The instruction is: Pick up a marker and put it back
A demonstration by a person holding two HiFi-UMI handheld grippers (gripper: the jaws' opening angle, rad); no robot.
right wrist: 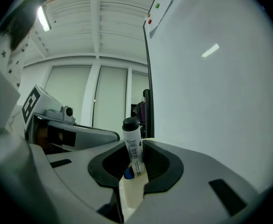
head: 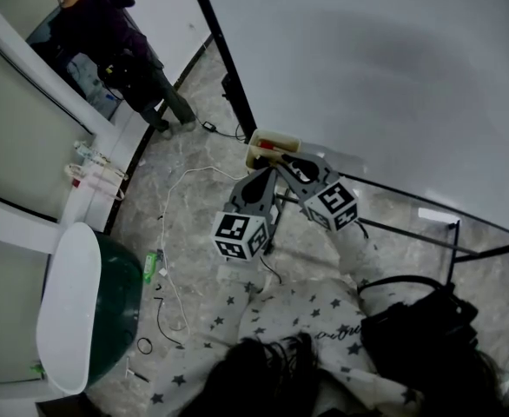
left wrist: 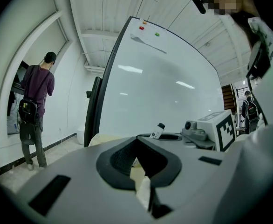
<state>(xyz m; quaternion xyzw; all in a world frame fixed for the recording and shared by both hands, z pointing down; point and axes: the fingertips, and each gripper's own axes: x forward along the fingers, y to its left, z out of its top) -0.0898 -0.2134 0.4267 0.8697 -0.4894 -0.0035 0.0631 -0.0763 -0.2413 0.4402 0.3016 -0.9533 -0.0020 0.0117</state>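
A white marker point(right wrist: 132, 143) with a black cap stands upright between the jaws of my right gripper point(right wrist: 133, 168), which is shut on it low on the barrel. From the left gripper view the same marker point(left wrist: 158, 130) pokes up beside the right gripper's marker cube point(left wrist: 221, 130). In the head view both grippers point at a cream marker tray point(head: 272, 143) at the whiteboard's point(head: 367, 59) lower left corner; something red lies in the tray. My right gripper point(head: 291, 161) is just below the tray. My left gripper point(head: 259, 182) sits left of it, jaws together with nothing between them point(left wrist: 143, 174).
A person point(head: 115, 42) stands at the far wall on the left. Cables point(head: 172, 233) trail over the marble floor. A dark green bin with a white lid point(head: 107, 311) stands at lower left. The whiteboard's black stand point(head: 411, 231) and a black bag point(head: 419, 328) are at right.
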